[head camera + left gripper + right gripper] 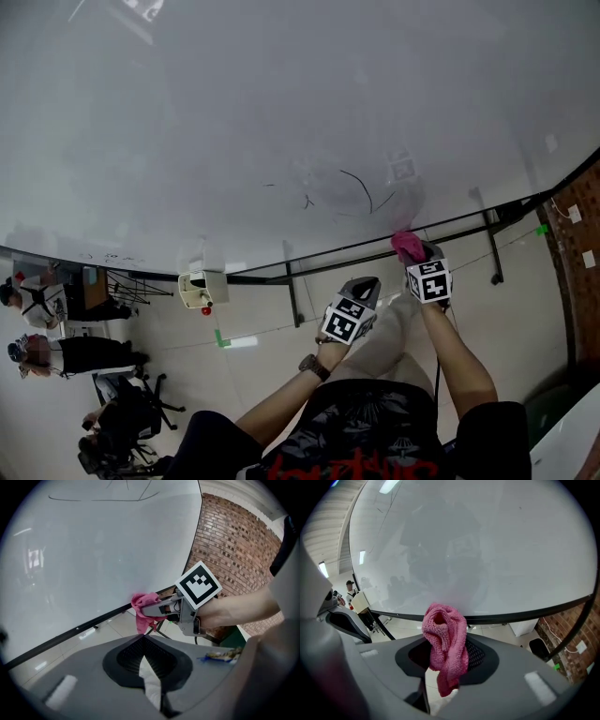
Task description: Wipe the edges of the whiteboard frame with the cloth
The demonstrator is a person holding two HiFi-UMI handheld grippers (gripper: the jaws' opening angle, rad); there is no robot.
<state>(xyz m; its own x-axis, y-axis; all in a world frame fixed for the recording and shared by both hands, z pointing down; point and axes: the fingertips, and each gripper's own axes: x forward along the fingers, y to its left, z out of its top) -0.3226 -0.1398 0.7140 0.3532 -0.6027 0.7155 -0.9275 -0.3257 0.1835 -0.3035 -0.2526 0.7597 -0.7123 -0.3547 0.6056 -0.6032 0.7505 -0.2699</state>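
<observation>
Whiteboard (281, 122) fills the far field, surface mostly clean, with a few thin pen marks (361, 192) just above the lower edge; dark frame (450, 225) runs along that lower edge, left to right; right gripper (446, 651) is clamped on the pink cloth (445, 639), which bunches above the jaws and sits against the frame, one tail hanging loose below; left gripper (146, 660) hangs near and left of the right one, jaws drawn to a narrow slit with nothing between them. Judged risks: the grip takes only a fold of the cloth, so drag along the frame could pull it out; the loose tail could snag on a stand bracket under the frame; if the wad rides high it would wipe board rather than frame and smear the pen marks; if the wad compresses, bare jaw tips could scrape the frame; the idle left gripper is close enough to bump the working one.
</observation>
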